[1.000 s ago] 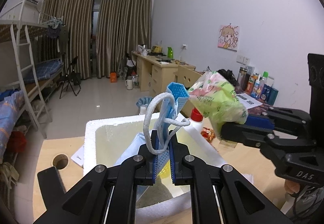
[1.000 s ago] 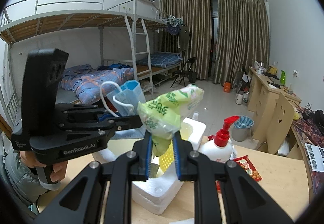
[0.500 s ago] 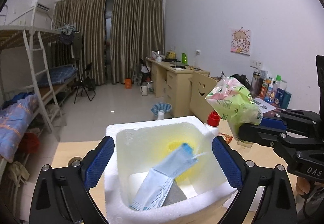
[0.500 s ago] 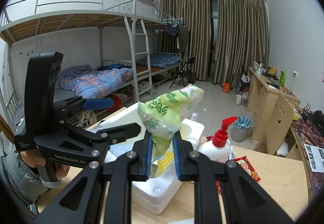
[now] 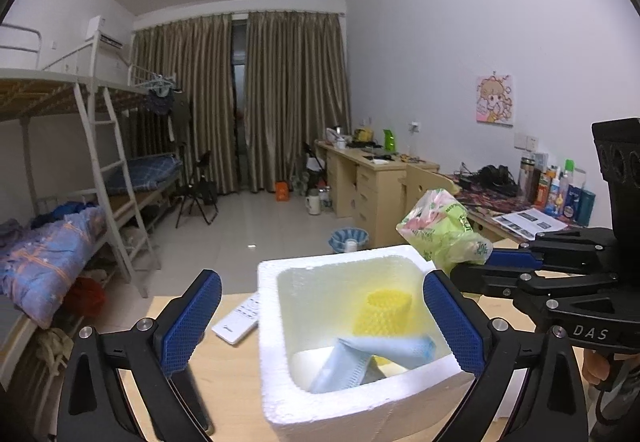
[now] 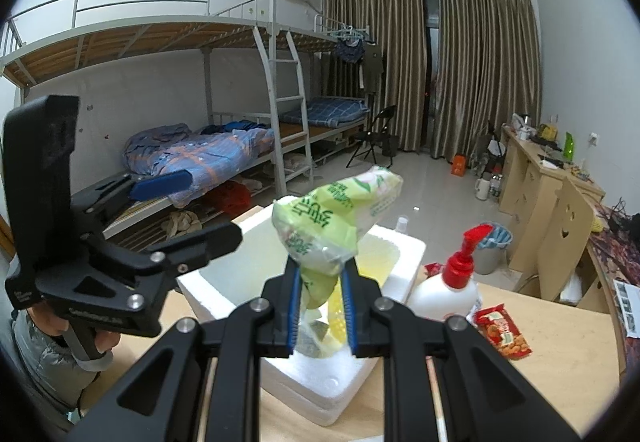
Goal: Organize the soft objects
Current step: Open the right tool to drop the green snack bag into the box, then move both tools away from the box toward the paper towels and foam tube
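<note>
Foam box (image 5: 362,408) sits at the lower centre of my left wrist view, on the wooden desk (image 5: 224,374), with a blue face mask (image 5: 362,358) lying inside it against a yellow mesh roll (image 5: 386,312). My left claw (image 5: 320,322) straddles the box, its jaws opening toward full spread with nothing pressed between the blue pads (image 5: 192,322); the mask lies loose below them. I judge the mask step finished.

My right claw (image 6: 320,312) is clamped on the lower end of a green tissue pack (image 6: 334,218), which stands up above the box at the centre of the right wrist view. A pump bottle (image 6: 448,292) and a red snack packet (image 6: 504,330) stand just beside the box at the right.

Next, I think, the tissue pack goes in: I need to bring the right claw over the opening, tip the pack downward past the rim, and release once it is inside, keeping the left claw clear of the path.
</note>
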Demonstrator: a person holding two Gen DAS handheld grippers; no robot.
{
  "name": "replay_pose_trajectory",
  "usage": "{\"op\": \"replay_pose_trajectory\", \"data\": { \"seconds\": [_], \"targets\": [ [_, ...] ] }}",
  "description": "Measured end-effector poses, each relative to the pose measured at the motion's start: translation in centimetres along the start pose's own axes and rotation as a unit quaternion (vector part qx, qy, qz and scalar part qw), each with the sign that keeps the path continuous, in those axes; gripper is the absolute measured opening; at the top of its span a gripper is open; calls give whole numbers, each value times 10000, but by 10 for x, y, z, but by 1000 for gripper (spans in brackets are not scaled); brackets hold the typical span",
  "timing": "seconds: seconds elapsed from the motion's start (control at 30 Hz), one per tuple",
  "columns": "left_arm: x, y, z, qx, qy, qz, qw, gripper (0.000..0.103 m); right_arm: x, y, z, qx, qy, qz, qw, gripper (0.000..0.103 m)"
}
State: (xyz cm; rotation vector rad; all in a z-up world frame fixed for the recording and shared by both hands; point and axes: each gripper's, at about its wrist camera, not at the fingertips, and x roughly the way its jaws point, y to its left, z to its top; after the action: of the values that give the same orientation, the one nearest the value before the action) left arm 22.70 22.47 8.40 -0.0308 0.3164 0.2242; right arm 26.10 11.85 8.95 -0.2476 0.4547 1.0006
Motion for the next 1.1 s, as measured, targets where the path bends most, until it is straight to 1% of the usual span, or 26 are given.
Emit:
{"op": "replay_pose_trajectory", "data": {
  "seconds": [0.2,0.53,0.6,0.67,0.73,0.8,1.0,1.1],
  "targets": [
    [3,9,-4,-141,30,23,9999,101,16,1,2,46,129,80,9999,22],
    [6,12,-5,-122,73,134,9998,101,33,-13,-4,198,289,339,9988,23],
    [6,13,-4,-142,74,144,9998,101,34,-15,-5,235,327,336,9986,24],
    [6,14,-5,-173,73,153,9997,101,35,-17,-6,256,358,301,9986,33],
    [6,15,-4,-208,74,135,9997,101,35,-17,-5,268,336,279,9987,60],
    [5,15,-4,-204,74,124,9997,101,32,-18,-4,261,269,288,9989,69],
    [4,14,-4,-188,65,119,9997,101,27,-16,-3,235,222,265,9991,69],
    [2,13,-4,-212,65,86,9997,101,26,-14,-2,212,213,170,9994,70]
  ]
}}
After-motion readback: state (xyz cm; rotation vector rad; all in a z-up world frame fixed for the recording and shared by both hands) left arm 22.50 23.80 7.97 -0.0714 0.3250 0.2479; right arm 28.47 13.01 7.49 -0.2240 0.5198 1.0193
